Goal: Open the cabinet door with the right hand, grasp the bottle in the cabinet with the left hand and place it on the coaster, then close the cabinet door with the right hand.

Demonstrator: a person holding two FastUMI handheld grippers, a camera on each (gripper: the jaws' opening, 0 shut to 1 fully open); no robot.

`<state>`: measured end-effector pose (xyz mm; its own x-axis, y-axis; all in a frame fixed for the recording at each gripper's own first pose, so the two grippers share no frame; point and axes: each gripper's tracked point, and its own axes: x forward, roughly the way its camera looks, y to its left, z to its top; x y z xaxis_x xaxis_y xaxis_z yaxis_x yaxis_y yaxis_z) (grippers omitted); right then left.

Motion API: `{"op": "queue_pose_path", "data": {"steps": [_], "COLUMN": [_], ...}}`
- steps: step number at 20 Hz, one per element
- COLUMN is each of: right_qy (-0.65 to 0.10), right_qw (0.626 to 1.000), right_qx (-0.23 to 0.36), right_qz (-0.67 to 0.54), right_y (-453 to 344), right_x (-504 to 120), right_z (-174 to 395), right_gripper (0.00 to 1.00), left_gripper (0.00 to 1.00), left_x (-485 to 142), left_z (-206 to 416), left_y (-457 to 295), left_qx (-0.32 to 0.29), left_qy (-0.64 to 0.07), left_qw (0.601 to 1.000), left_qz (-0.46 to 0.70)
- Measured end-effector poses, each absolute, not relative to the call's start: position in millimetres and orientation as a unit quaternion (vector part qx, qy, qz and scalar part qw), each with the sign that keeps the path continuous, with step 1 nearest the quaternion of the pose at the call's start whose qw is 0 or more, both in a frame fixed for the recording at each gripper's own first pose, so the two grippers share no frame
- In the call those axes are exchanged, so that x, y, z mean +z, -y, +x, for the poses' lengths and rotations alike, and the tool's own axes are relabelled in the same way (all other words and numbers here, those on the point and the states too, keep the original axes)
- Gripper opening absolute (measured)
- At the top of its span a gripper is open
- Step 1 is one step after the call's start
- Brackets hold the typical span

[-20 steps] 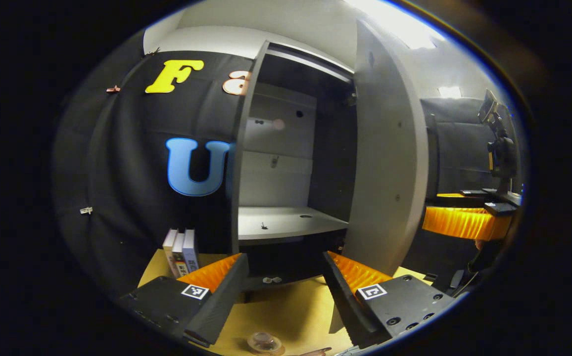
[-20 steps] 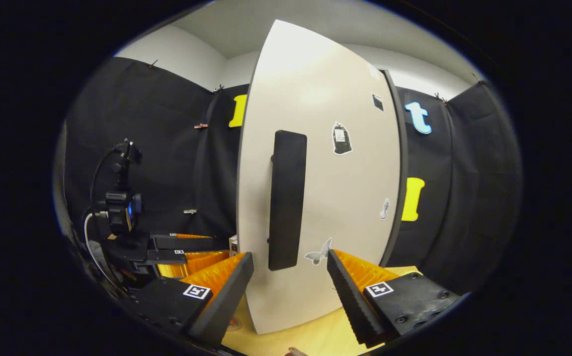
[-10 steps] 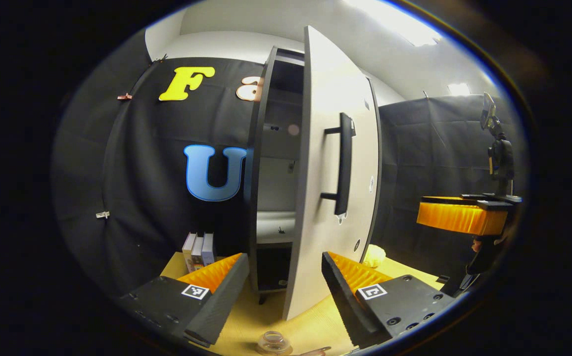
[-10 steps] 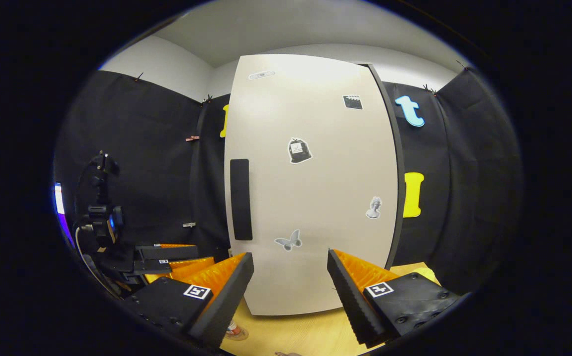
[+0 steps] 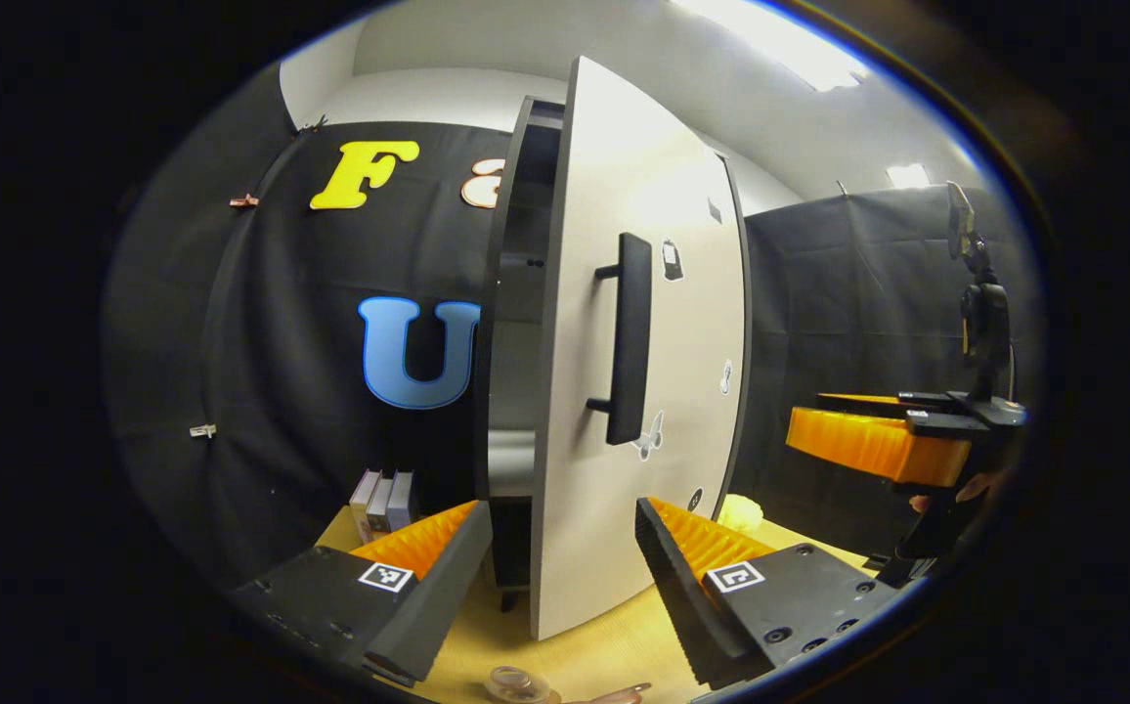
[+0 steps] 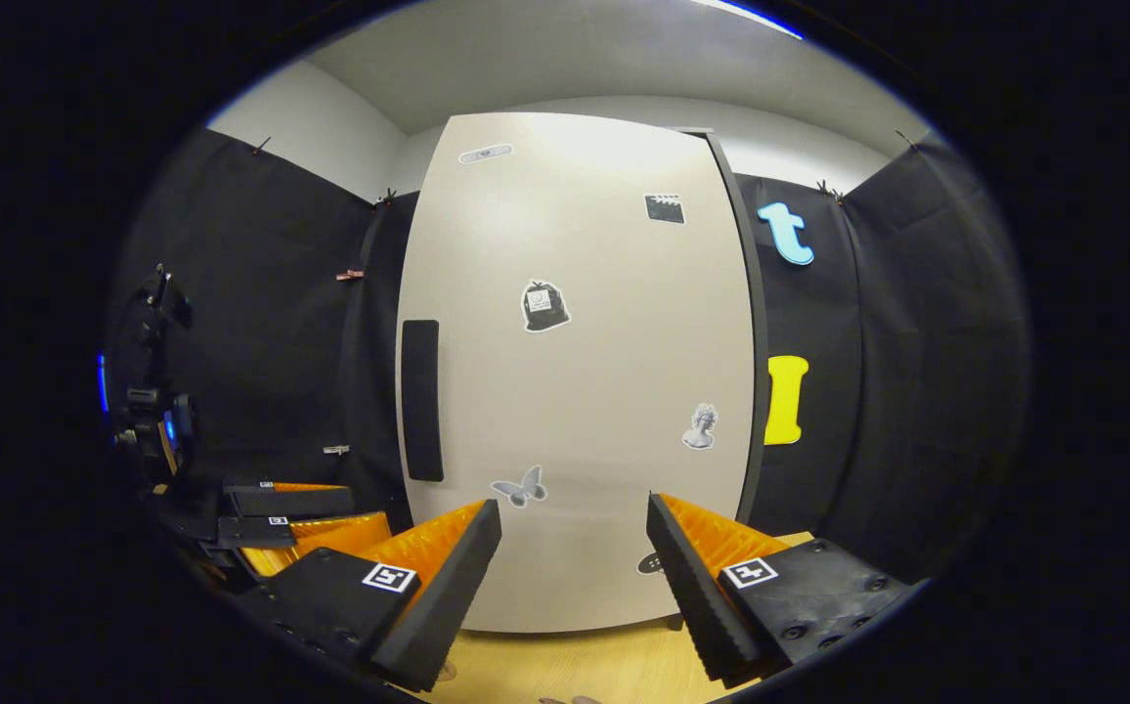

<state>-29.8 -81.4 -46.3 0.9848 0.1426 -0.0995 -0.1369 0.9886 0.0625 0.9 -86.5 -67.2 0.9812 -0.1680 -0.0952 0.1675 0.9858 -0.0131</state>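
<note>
1. Over the last second I watch the cabinet door swing from wide open to nearly closed. In the left gripper view a narrow gap remains at its handle edge, with a strip of the cabinet interior and its shelf visible behind it.
2. In the right gripper view the door now faces me almost flat, its handle off to the left of my right tool, where a second ago it stood between the fingers.
3. My right tool is spread open and empty, clear of the door.
4. My left tool is also open and empty, hanging above the desk.
5. The bottle's cap peeks in at the bottom edge, below the left tool; I cannot make out the coaster beneath it.
6. I judge only the final push remains.
</note>
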Motion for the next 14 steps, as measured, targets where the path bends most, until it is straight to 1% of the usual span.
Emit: {"op": "queue_pose_path", "data": {"steps": [5, 14], "right_qy": [-0.054, -0.065], "right_qw": [0.996, 0.997], "right_qx": [0.064, 0.038], "right_qz": [0.03, 0.024], "right_y": [98.9, 127.0], "right_x": [-52.9, -59.5], "right_z": [-26.1, -18.0], "right_gripper": [0.98, 0.98], "left_gripper": [0.93, 0.94], "left_x": [-60.2, -44.7], "left_z": [10.2, 24.3], "left_y": [90.7, 110.5], "left_qx": [-0.081, -0.101], "left_qy": [-0.039, -0.017], "left_qw": [0.996, 0.995], "left_qz": [0.004, 0.019]}}
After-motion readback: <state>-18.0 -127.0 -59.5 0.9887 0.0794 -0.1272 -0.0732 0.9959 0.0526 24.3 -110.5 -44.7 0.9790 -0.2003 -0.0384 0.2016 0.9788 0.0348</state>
